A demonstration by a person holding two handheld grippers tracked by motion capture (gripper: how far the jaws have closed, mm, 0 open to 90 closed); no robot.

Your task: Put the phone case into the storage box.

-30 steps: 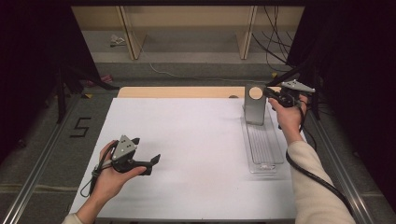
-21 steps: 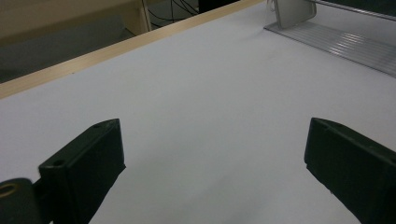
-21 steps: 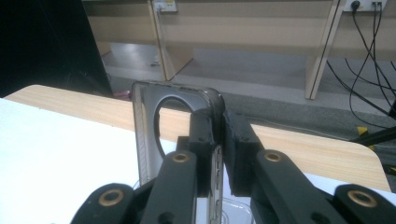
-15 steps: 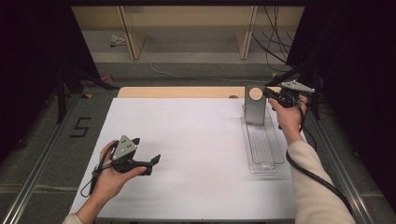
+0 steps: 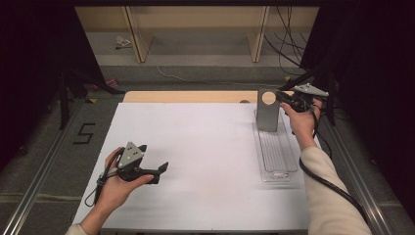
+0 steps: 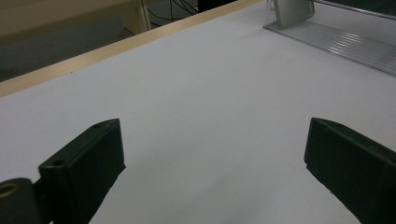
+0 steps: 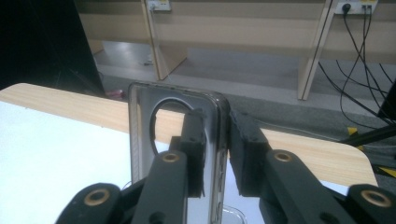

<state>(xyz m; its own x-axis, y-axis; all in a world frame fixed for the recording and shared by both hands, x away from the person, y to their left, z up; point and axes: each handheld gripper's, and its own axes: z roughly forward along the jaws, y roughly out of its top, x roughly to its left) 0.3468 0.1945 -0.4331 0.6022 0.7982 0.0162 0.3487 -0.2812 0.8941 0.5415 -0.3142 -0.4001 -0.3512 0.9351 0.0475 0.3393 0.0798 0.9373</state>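
High view is showing the right gripper (image 5: pixel 284 97) reaching out over the far right of the desk (image 5: pixel 205 161), the arm stretching forward, and clenching the edge of a grey phone case (image 5: pixel 267 110). The case is standing upright at the far end of a clear tray (image 5: pixel 277 152). The left gripper (image 5: pixel 159 171) is resting low near the front left, wrist bent inward, jaws spreading wide and holding nothing.
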